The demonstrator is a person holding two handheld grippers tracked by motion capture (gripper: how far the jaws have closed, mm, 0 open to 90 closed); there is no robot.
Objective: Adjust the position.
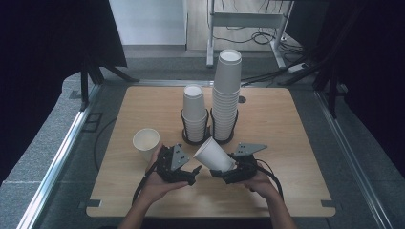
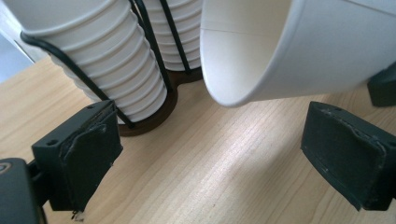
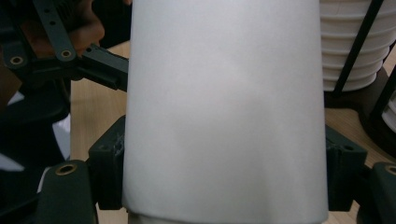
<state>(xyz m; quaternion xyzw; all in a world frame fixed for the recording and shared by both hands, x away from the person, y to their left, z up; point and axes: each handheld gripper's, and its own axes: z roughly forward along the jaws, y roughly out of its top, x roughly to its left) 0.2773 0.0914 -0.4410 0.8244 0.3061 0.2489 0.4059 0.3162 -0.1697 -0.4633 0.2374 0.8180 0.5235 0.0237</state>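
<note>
A white paper cup (image 1: 212,153) lies tilted on its side, mouth toward the upper left, with my right gripper (image 1: 220,170) shut on its lower part. In the right gripper view the cup (image 3: 224,107) stands between both pads, which press its sides. My left gripper (image 1: 193,172) stands open just left of it, low over the table. In the left gripper view nothing lies between the jaws, and the cup's open mouth (image 2: 289,51) hangs above and ahead. Another white cup (image 1: 145,143) stands alone, upright, by the left hand.
Two stacks of white cups stand in a black wire holder (image 1: 196,139) at the table's middle: a short stack (image 1: 194,114) and a tall stack (image 1: 226,93). The wooden table (image 1: 286,124) has bare room at the right and front. A metal frame stands behind it.
</note>
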